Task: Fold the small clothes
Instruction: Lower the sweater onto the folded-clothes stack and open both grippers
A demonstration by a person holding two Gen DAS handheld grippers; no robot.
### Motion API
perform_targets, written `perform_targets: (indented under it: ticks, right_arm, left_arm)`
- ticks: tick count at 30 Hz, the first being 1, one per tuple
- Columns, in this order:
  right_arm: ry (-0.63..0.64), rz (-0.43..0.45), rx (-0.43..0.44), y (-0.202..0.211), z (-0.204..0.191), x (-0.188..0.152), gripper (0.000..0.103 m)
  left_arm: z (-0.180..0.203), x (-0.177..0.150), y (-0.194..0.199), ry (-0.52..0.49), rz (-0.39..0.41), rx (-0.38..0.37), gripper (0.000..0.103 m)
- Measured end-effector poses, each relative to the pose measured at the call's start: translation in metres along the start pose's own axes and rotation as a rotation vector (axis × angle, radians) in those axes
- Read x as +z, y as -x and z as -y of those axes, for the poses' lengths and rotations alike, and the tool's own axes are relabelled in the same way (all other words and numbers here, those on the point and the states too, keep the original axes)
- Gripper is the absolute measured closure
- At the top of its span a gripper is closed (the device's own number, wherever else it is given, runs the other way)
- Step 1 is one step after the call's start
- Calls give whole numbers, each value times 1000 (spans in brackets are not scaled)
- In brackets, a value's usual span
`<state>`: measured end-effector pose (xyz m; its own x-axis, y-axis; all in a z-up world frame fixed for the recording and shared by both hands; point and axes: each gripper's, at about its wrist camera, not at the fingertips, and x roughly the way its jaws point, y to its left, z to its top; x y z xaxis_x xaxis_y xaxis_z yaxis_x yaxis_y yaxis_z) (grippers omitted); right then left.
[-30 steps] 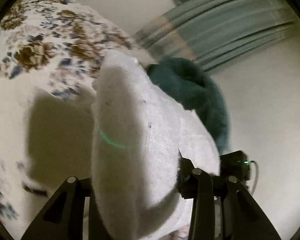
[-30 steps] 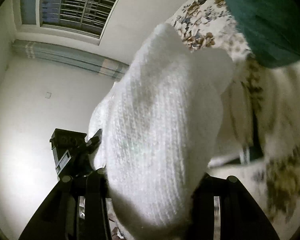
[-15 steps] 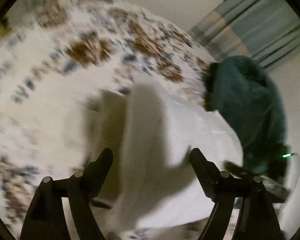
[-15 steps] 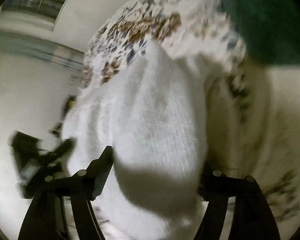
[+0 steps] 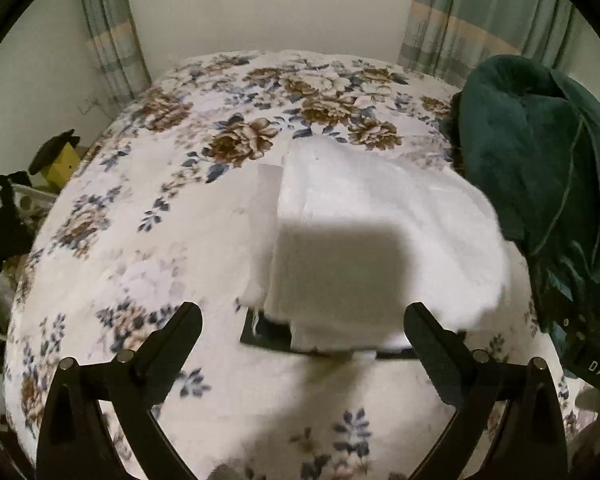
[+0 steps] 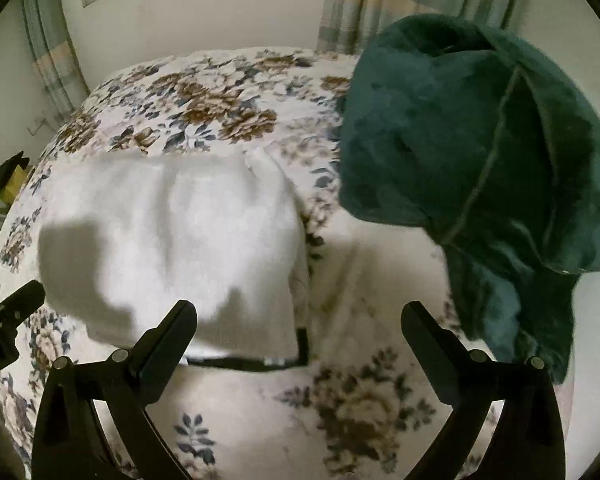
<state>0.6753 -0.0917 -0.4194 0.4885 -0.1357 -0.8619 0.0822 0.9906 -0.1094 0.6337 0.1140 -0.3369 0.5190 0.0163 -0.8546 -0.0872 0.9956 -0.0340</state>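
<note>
A white knit garment (image 5: 380,240) lies folded on the floral bedspread (image 5: 160,240), just beyond my left gripper (image 5: 302,324), which is open and empty. In the right wrist view the same garment (image 6: 172,232) lies ahead and to the left of my right gripper (image 6: 300,320), also open and empty. A dark strip with a label (image 6: 244,360) shows under the garment's near edge. Part of the other gripper (image 6: 0,320) shows at the far left.
A dark green fleece garment (image 6: 480,140) lies heaped on the bed to the right, also in the left wrist view (image 5: 540,160). Curtains (image 5: 480,12) and a wall stand behind the bed. Dark clutter and a yellow object (image 5: 60,160) sit off the bed's left edge.
Both grippers held the white garment up a second ago. They have opened and let it go, and it now lies on the bed. Both grippers have drawn back.
</note>
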Motion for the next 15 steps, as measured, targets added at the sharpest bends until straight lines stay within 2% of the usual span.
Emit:
perform_targets:
  ticks: [3,7,15]
  right_arm:
    - [3,28,-7,44,5,-18,0]
    - [6,88,-24,105,13,-41,0]
    - [-16,184,-16,259,45,-97,0]
  left_arm:
    - [6,-16,40,-21,42,37,0]
    - [10,-37,99,-13,88,43,0]
    - [21,-75,234,-42,193,24,0]
